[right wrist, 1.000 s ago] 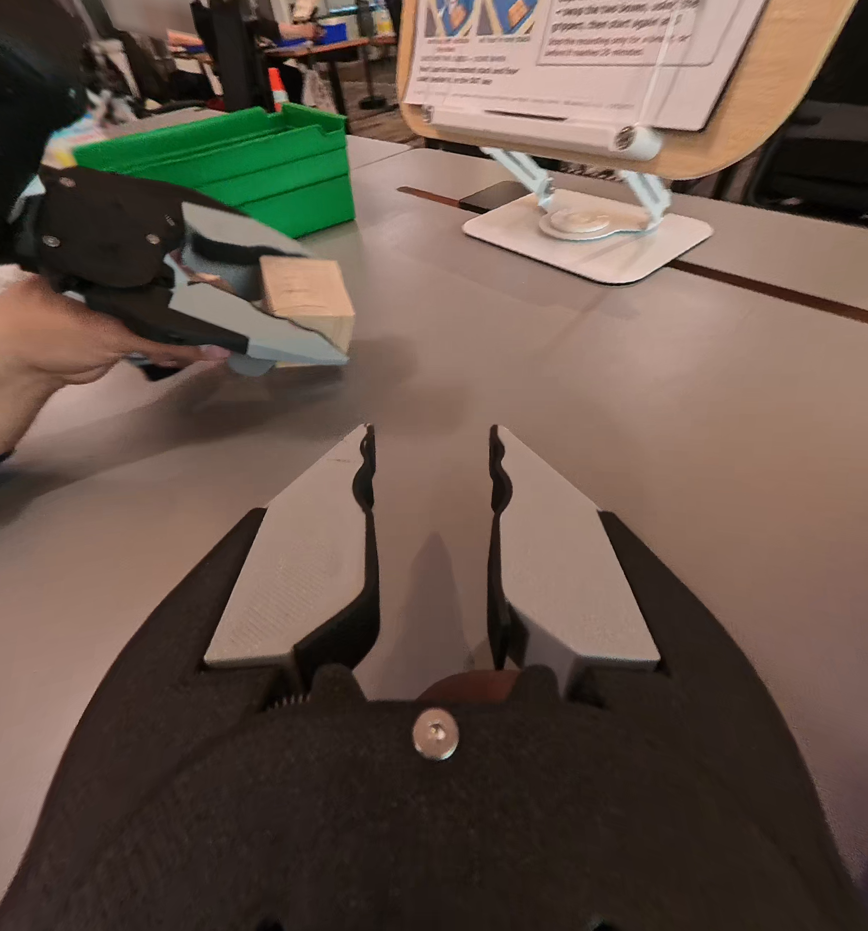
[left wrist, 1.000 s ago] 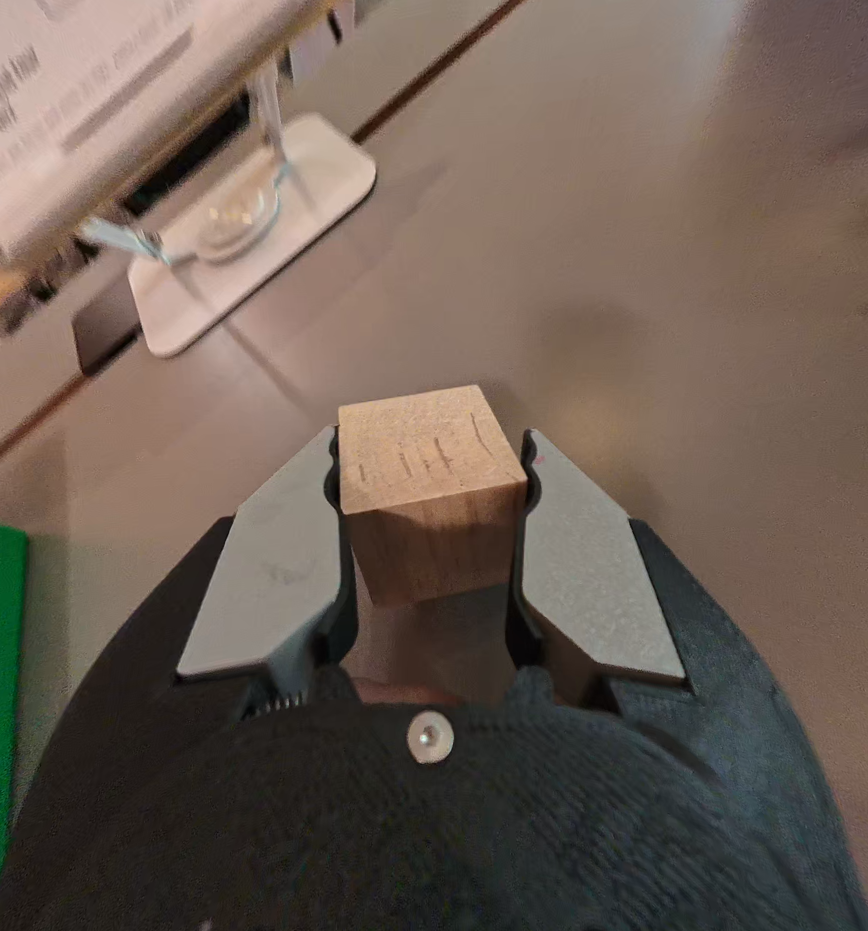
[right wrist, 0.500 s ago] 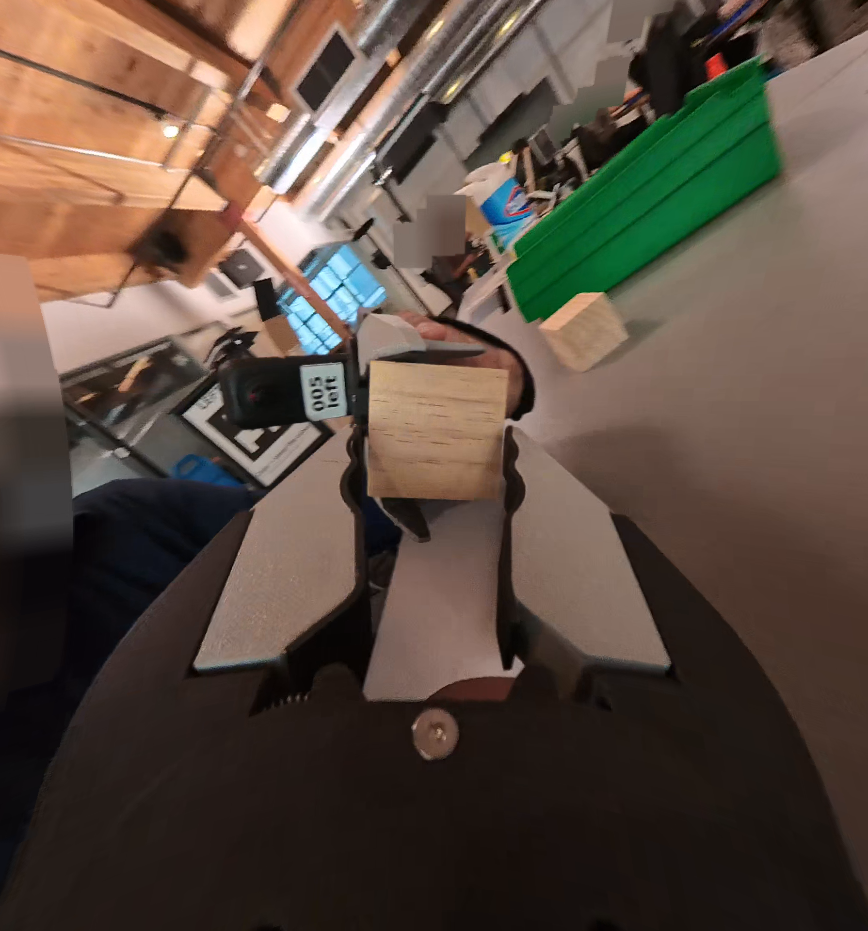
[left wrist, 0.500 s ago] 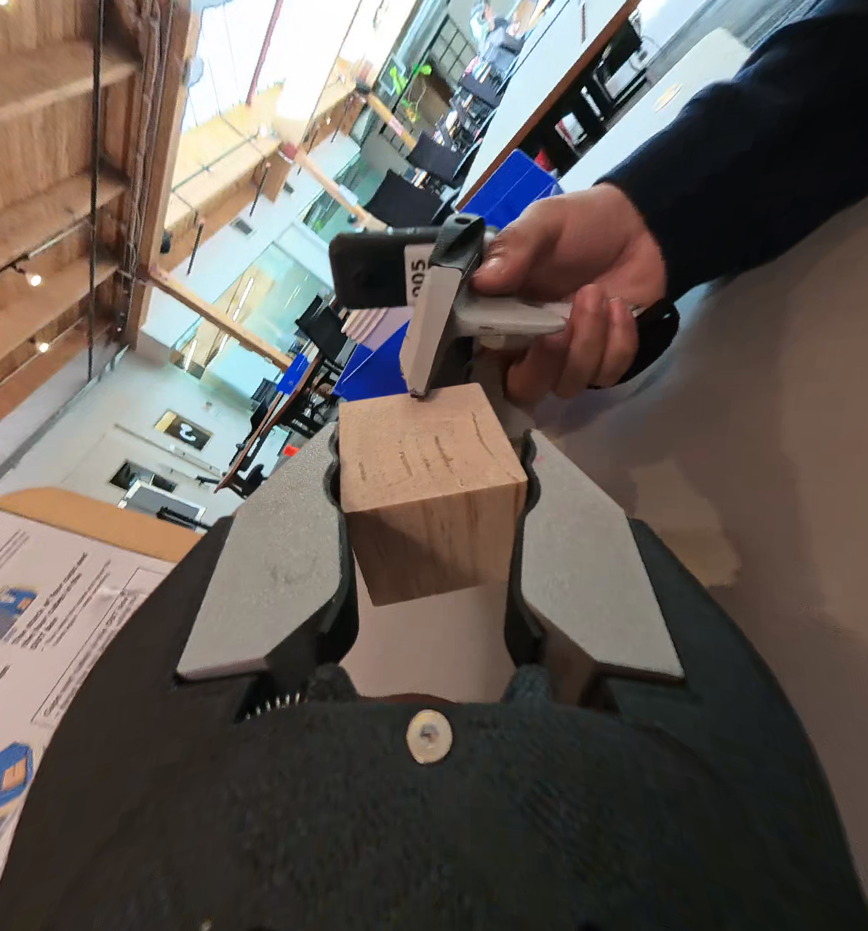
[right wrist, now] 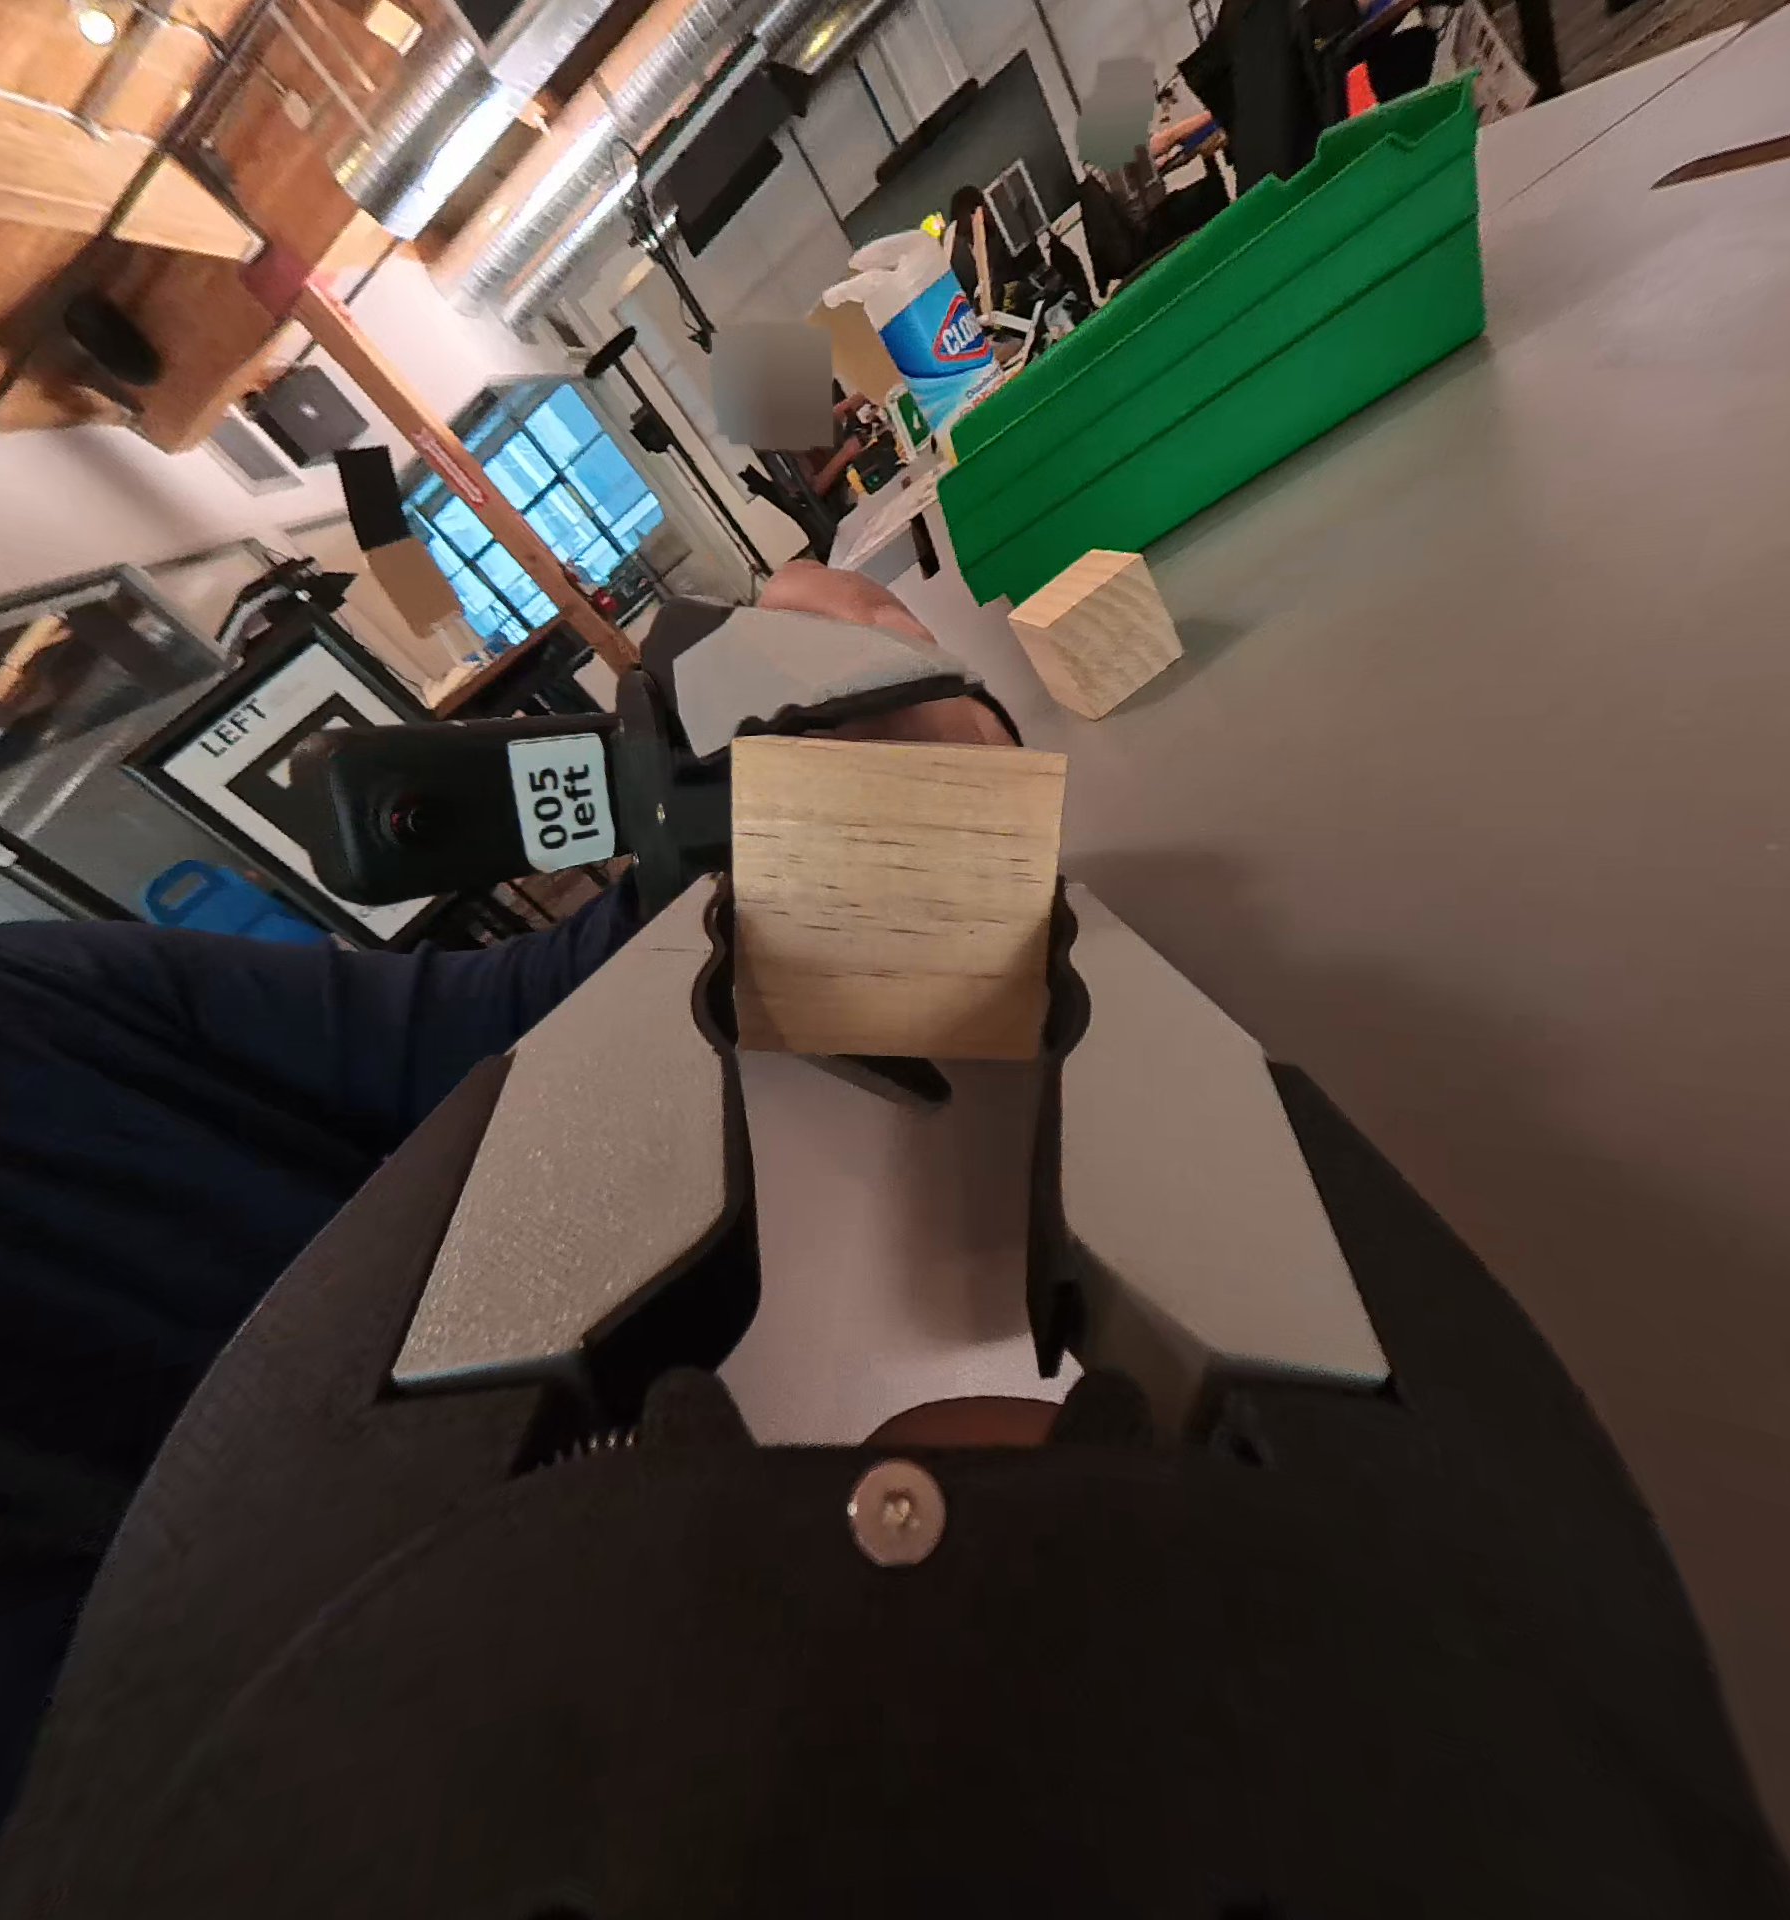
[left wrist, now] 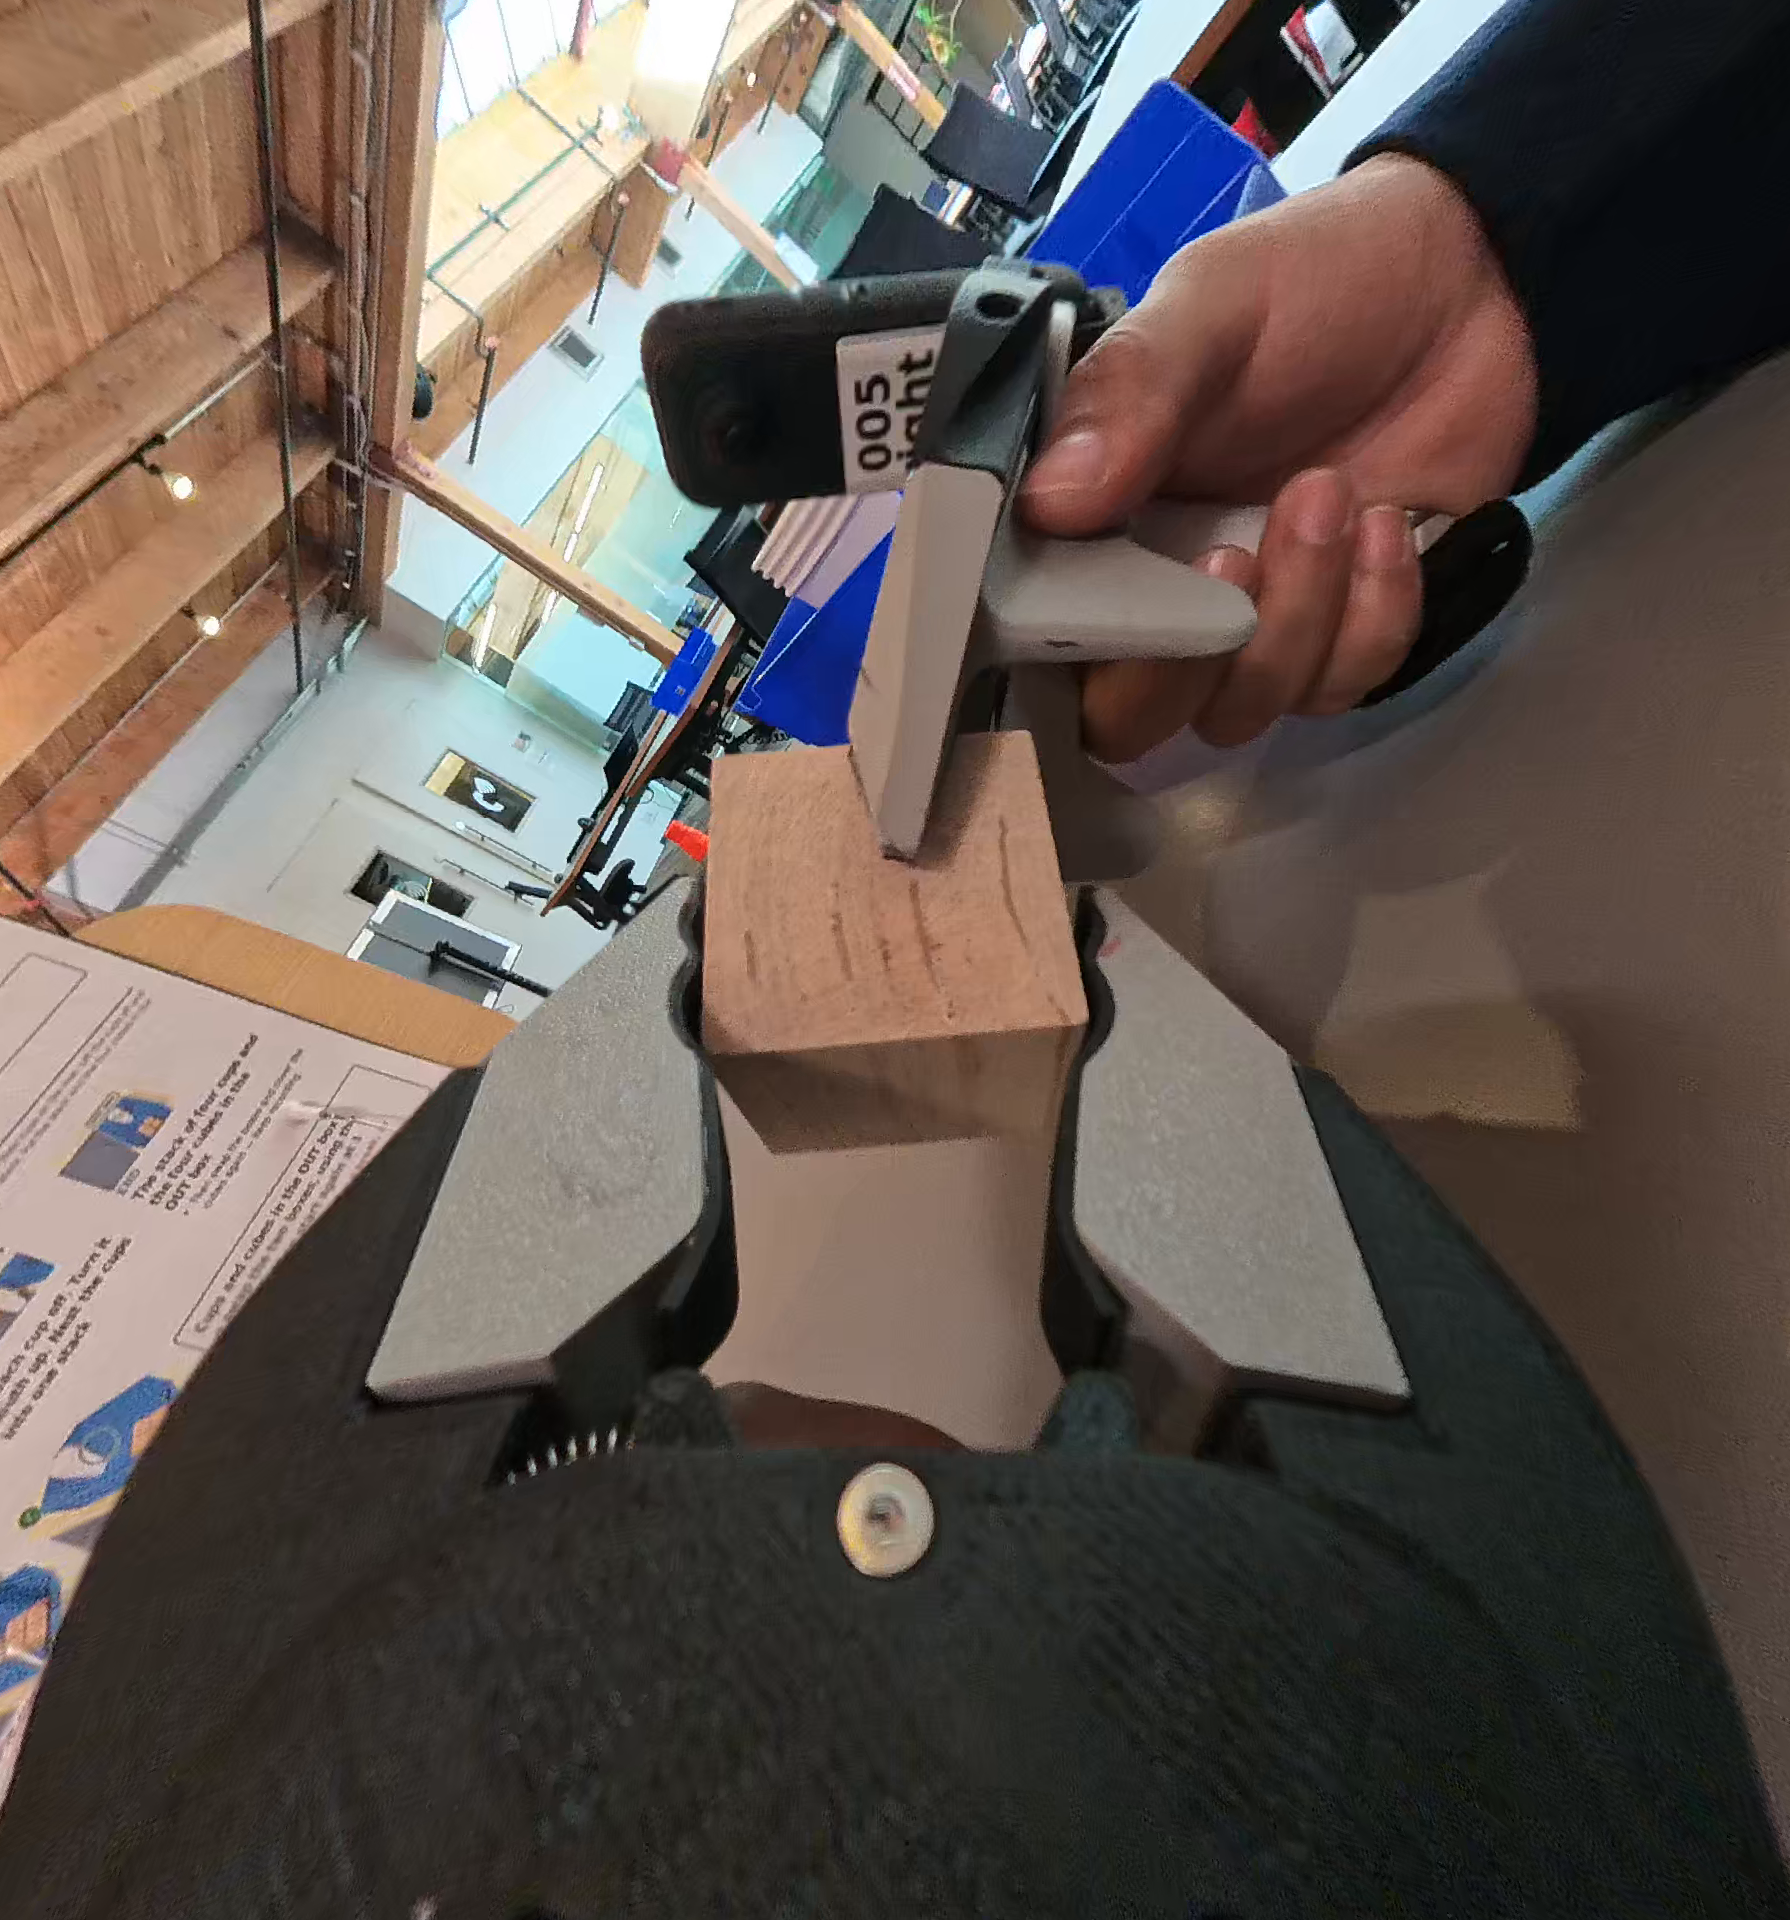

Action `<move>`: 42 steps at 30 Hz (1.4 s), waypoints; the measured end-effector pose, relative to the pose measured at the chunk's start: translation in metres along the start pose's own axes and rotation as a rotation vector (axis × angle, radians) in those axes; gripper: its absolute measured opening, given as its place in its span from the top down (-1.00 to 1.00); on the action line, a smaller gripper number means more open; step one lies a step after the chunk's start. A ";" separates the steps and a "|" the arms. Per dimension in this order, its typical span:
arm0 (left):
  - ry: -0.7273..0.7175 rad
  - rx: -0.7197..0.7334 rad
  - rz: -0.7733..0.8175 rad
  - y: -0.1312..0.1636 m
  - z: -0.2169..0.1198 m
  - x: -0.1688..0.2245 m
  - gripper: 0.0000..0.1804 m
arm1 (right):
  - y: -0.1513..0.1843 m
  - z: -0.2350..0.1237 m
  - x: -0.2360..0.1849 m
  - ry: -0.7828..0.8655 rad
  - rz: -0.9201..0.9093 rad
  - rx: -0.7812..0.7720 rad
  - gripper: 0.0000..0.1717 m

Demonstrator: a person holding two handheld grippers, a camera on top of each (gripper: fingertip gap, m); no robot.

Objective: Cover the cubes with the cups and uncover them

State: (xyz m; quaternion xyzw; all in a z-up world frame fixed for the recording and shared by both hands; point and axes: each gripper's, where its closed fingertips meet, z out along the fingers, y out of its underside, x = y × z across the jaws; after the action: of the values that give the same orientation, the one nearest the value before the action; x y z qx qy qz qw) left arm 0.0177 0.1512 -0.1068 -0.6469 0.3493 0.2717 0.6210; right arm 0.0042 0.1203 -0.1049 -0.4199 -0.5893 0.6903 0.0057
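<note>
One wide grey table [right wrist: 1493,831] is seen stretching away under both grippers, tilted in both views. A long green bin [right wrist: 1234,364] is set on it towards the far side. A printed instruction sheet [left wrist: 91,1195] on a wooden board is seen at the left edge of the left wrist view.

The left gripper [left wrist: 891,935] is held above the table and is spread wide around a wooden cube [left wrist: 870,966]. Both of its pads are pressed flat against opposite sides of the cube, so the cube is gripped and kept off the table. The right gripper [right wrist: 886,914] is brought in from the opposite direction and is set around the same cube [right wrist: 891,883], across its other pair of faces. It too is opened wide, and its pads are laid against the cube's two sides. In the left wrist view one of its grey fingers [left wrist: 922,665] is seen lying along the cube's upper face, with the tip touching the wood near the middle of that face. The right gripper is held by a hand [left wrist: 1286,436] in a dark blue sleeve [left wrist: 1649,208].

A second, paler wooden cube [right wrist: 1093,634] is left standing on the table just beside the near end of the green bin, well apart from both grippers.
</note>
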 end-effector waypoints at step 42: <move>0.019 -0.380 -0.194 0.092 0.007 -0.005 0.24 | -0.075 -0.286 0.042 1.368 -0.268 -0.168 0.21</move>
State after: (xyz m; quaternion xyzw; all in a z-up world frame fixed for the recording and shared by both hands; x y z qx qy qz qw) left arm -0.0577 0.1602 -0.1596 -0.7856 0.2337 0.2655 0.5077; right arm 0.1081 0.3958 -0.0540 -0.6828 -0.5513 0.2168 0.4276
